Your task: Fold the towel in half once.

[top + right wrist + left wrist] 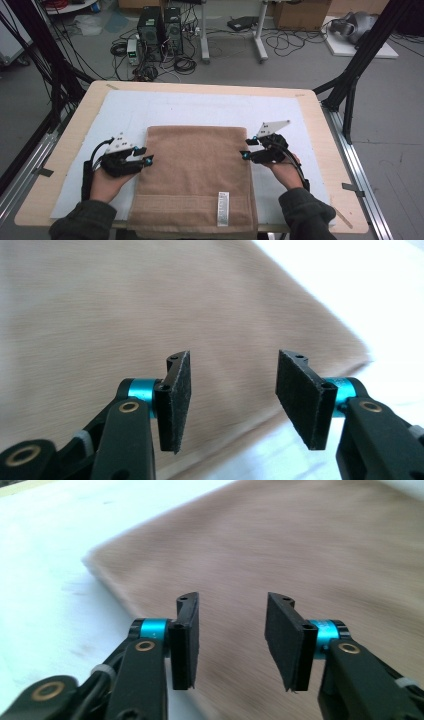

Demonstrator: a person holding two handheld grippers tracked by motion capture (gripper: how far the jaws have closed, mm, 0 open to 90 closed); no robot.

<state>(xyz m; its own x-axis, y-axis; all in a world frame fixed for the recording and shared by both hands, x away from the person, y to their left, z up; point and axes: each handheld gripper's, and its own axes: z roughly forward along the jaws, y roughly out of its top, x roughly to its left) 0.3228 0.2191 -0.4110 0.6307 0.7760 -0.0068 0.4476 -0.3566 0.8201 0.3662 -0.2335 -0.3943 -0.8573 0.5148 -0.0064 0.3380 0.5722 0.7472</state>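
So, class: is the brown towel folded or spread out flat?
Folded. The towel lies as a neat thick rectangle on the white mat, with a rounded doubled edge at its far end.

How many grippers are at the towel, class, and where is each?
2: the left gripper sits at the towel's left edge, the right gripper at its right edge, both open and holding nothing.

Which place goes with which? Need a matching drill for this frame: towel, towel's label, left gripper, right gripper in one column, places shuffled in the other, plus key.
Things:
1. towel
2. label
3. left gripper
4. right gripper

Places, by the high view:
A. at the towel's right edge, fingers apart
B. flat on the white mat, middle of the table
C. at the towel's left edge, fingers apart
D. near the towel's front right corner

Pairs: 1-B, 2-D, 3-C, 4-A
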